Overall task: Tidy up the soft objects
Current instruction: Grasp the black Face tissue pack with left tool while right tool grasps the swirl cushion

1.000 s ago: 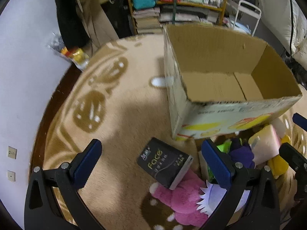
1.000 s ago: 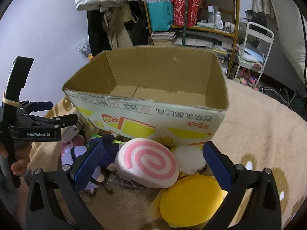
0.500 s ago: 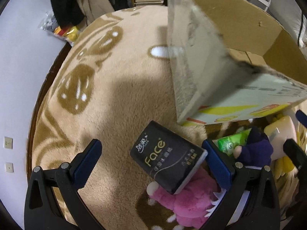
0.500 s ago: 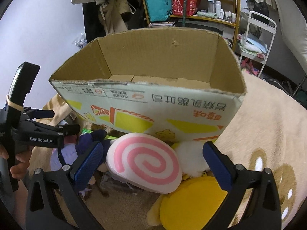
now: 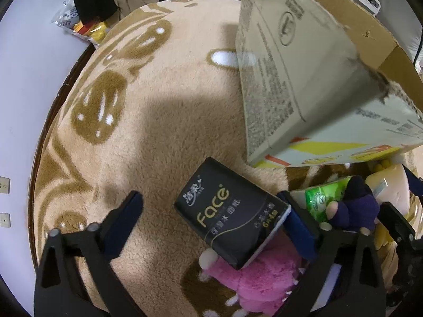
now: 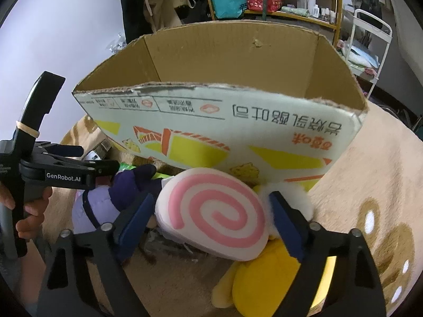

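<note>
The beige rug [image 5: 164,121] with its brown pattern spreads under both claws and carries everything, its far edge meeting a dark rim and a pale floor off to the left of the left claw. Next in size, the open cardboard box [image 6: 232,132] stands straight ahead of the right claw, its printed front wall blocking any view of the box floor; from the left claw [image 5: 211,227] the same box sits ahead and to the right, tilted in the fisheye and cut off at the frame edge. Beyond the box a cluttered shelf [image 6: 290,8] and hanging clothes fill the background, too small to sort out. The right claw [image 6: 211,222] is spread wide, with the pink swirl cushion [image 6: 214,214] lying between its fingers and just short of the box wall; whether the pads touch it is not clear. A yellow plush [image 6: 264,285] lies beneath that cushion, partly hidden by the right finger, and a white fluffy thing peeks out behind that finger. To the left of the right claw a purple plush [image 6: 116,198] lies by the tip of the left claw. The left claw is also spread wide, and the black tissue pack [image 5: 232,214] sits between its fingers, nearer the right one, leaning on a pink plush [image 5: 259,282] below it. A green packet [image 5: 325,200] lies just past the right finger, half covered by the purple plush.
</note>
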Action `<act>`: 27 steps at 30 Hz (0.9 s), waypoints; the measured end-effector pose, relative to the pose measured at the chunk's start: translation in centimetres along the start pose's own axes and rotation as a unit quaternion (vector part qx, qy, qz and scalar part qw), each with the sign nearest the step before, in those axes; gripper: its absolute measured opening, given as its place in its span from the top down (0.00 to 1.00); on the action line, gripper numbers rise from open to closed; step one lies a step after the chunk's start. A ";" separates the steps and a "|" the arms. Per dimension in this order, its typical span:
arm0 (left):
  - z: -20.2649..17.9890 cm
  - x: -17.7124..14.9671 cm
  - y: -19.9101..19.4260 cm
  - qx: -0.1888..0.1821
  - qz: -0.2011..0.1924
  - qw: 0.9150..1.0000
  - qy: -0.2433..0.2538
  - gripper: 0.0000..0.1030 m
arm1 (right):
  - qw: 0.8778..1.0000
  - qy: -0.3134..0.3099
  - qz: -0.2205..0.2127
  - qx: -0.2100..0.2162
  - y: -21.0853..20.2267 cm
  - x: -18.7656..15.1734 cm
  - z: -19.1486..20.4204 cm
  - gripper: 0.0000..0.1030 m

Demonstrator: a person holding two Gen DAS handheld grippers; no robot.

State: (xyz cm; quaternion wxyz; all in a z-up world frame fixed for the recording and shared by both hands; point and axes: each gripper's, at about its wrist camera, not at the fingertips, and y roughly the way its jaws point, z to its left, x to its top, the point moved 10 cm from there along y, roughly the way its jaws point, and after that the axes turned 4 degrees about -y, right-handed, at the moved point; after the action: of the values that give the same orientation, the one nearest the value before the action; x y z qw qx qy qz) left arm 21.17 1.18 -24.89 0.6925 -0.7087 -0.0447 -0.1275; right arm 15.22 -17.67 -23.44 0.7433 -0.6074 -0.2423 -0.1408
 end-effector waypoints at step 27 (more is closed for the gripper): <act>-1.4 -1.1 -4.4 0.010 -0.074 0.997 0.016 0.33 | 1.000 -0.019 -0.004 -0.010 -0.8 -0.1 0.3 0.42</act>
State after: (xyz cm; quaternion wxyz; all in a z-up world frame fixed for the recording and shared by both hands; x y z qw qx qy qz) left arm 18.88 0.12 -20.91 0.6887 -0.6945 -0.0872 -0.1894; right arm 14.66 -17.61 -22.76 0.7318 -0.6163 -0.2580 -0.1348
